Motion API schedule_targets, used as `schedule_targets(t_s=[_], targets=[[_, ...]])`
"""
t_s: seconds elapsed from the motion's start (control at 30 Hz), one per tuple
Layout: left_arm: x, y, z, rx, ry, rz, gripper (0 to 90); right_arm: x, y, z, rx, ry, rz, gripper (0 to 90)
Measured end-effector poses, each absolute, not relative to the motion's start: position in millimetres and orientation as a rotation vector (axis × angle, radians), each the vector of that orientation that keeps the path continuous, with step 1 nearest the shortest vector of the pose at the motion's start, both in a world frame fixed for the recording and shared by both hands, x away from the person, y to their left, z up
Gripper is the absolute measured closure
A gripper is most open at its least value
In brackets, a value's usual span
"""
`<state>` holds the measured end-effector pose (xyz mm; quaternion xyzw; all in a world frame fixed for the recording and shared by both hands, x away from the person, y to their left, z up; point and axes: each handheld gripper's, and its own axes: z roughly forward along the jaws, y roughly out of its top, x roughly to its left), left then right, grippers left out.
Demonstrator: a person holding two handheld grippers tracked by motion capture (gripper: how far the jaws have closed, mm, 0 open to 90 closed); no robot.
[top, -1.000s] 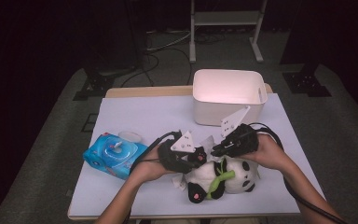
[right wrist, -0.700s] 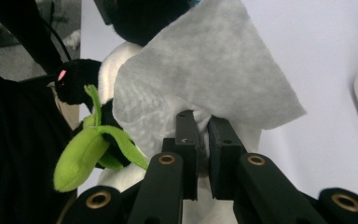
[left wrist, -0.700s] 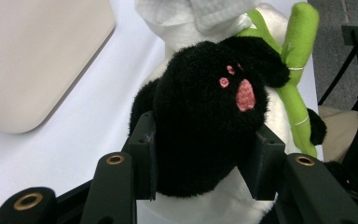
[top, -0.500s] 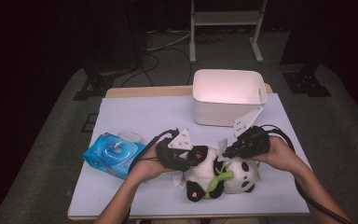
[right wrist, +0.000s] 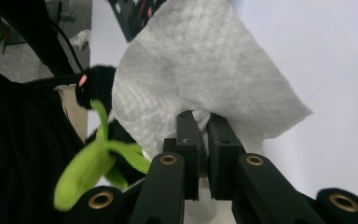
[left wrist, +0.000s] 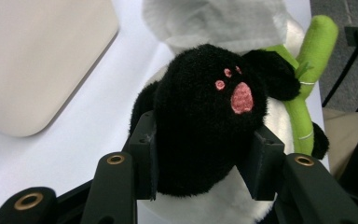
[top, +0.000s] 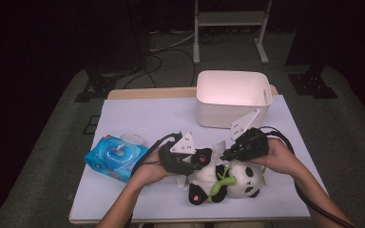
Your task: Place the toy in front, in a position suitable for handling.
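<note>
The right hand-held gripper (right wrist: 204,140) is pinched nearly shut on a white wipe (right wrist: 200,70), which drapes over the panda plush (top: 223,183) at about 6 o'clock from the white bin (top: 233,97) on the bench (top: 138,114). The left hand-held gripper (left wrist: 205,154) clamps the plush's black paw (left wrist: 205,116), steadying it. To wipe well, I would keep that paw grip firm and draw the wipe in short strokes without dragging the green bamboo (left wrist: 307,70). The blue wipes pack (top: 115,158) lies at 9 o'clock.
</note>
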<state>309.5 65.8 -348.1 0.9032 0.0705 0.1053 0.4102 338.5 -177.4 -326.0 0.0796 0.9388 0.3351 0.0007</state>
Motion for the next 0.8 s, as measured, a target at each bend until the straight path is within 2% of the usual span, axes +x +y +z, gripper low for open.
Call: schedule_targets(t_s=[0.33,0.6,0.8], targets=[[310,68,-350,2.262,0.188,0.240,54.3,341,-160,-323,0.211,2.959,1.058,84.0],[311,71,-350,2.264,0.196,0.224,54.4,341,-196,-322,0.310,2.942,0.983,83.9],[311,70,-350,2.269,0.198,0.224,54.3,338,-231,-321,0.395,2.908,1.056,83.8]])
